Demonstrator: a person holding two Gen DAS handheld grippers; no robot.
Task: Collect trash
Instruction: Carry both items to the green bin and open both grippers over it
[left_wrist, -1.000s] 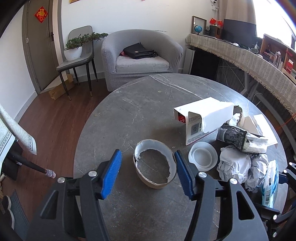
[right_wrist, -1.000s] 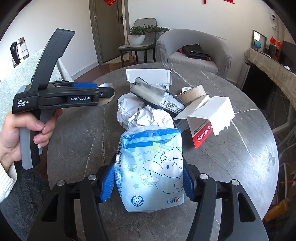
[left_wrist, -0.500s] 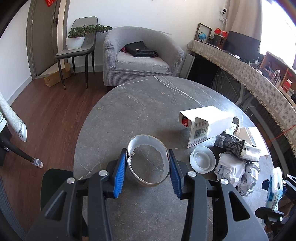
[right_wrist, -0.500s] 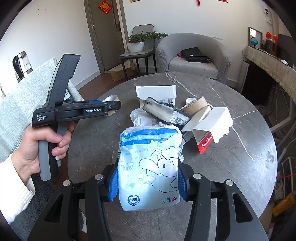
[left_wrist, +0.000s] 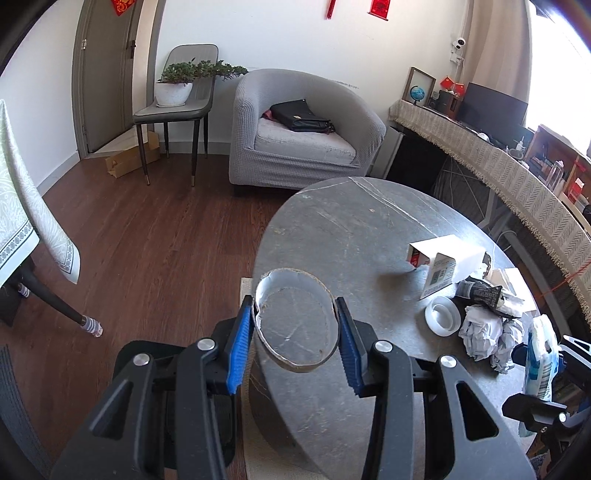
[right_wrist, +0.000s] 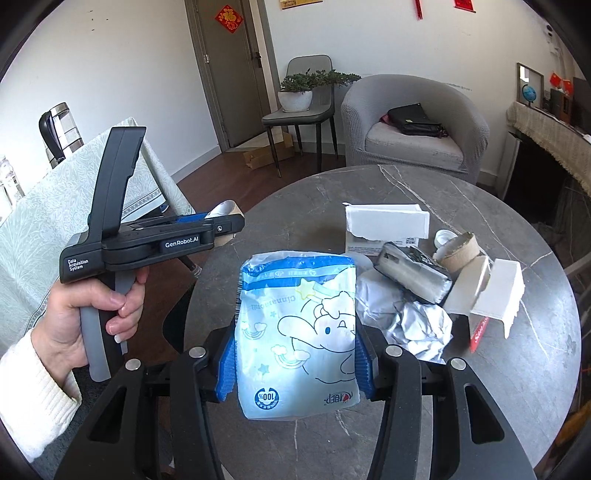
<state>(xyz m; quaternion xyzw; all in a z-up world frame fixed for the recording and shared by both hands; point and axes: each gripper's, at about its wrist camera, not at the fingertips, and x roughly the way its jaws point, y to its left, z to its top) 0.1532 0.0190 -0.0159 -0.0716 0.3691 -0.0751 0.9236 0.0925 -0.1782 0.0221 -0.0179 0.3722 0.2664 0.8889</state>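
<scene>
Tape ring (left_wrist: 295, 325) between left tool's (left_wrist: 293, 343) pads, above table (left_wrist: 354, 236) edge; trash pile (left_wrist: 484, 325) rightward.

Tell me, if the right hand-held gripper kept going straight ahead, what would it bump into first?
Probably the crumpled paper on the table. The right hand-held gripper, holding a blue wipes pack, tilts down toward the trash pile; depth is unclear, so the dark pouch behind could come first.

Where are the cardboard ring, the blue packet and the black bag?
Cardboard ring (left_wrist: 295, 360): left wrist view, its near brown rim.
Blue packet (right_wrist: 297, 332): right wrist view, the cartoon print.
Black bag (left_wrist: 299, 116): left wrist view, its top.
</scene>
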